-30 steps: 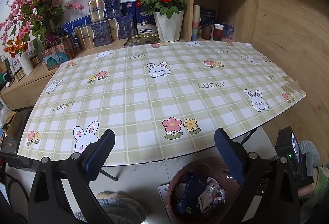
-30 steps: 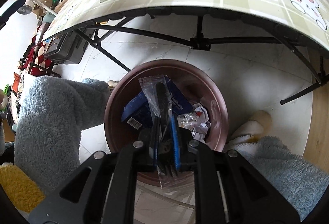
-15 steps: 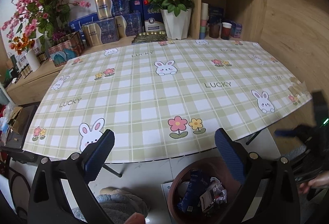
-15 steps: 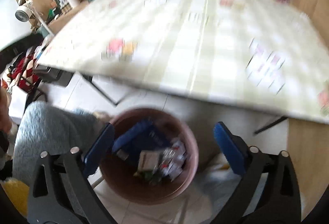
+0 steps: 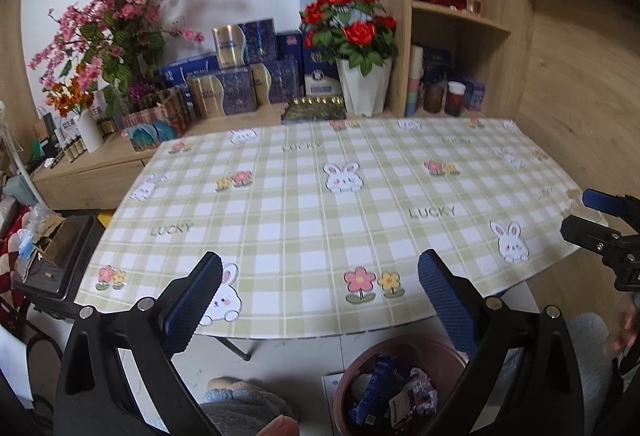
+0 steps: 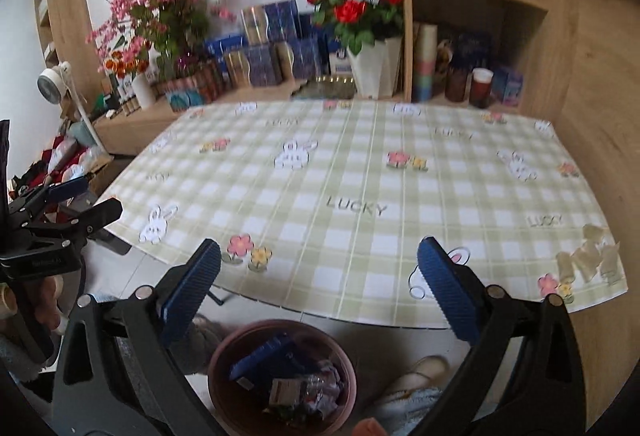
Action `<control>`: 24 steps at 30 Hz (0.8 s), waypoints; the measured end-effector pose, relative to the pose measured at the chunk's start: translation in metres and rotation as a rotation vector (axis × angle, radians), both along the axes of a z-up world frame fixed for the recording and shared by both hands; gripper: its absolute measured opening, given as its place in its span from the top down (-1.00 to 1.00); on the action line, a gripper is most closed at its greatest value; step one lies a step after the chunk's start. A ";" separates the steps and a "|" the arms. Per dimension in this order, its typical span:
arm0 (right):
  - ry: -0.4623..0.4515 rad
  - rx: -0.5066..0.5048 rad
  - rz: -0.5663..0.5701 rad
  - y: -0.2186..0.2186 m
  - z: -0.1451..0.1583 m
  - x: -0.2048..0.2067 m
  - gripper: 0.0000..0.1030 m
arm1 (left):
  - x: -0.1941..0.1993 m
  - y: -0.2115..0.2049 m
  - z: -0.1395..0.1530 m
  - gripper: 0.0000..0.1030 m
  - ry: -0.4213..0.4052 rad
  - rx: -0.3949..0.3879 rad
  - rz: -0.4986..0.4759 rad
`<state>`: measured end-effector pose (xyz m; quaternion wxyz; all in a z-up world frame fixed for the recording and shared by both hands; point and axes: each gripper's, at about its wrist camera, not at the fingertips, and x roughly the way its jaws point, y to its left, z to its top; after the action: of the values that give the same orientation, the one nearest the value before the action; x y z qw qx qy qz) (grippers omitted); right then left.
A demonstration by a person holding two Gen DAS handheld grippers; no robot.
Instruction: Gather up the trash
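My right gripper (image 6: 318, 284) and left gripper (image 5: 320, 294) jaws gape empty; trash bin (image 6: 224, 364) at six o'clock; only the right view shows tape (image 6: 588, 256).

Left gripper (image 5: 320, 300) and right gripper (image 6: 318, 288): both tilted downward, jaws spread wide, nothing between the blue pads.

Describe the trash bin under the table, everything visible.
The trash bin is a round, reddish-brown tub, plastic by the look, upright on the pale tiled floor at the near edge of the table. It is open-topped and partly full: a dark blue carton lies slanted across crumpled wrappers and clear film. Nothing grips it; both tongs are above it. Its underside is hidden.
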<state>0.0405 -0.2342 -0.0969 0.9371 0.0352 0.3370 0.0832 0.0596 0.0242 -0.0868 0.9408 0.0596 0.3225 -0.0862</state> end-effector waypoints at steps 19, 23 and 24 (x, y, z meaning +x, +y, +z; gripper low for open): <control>-0.107 0.015 -0.070 -0.014 0.040 -0.029 -0.89 | -0.037 0.002 0.050 -0.86 -0.096 -0.013 0.031; -0.126 -0.001 -0.076 -0.013 0.044 -0.034 -0.89 | -0.040 0.003 0.054 -0.86 -0.106 -0.012 0.030; -0.128 -0.001 -0.076 -0.013 0.045 -0.034 -0.89 | -0.041 0.003 0.056 -0.86 -0.108 -0.012 0.028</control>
<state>0.0060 -0.2467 -0.0523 0.9593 0.0420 0.2747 0.0494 0.0186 0.0268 -0.0313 0.9583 0.0537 0.2714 -0.0715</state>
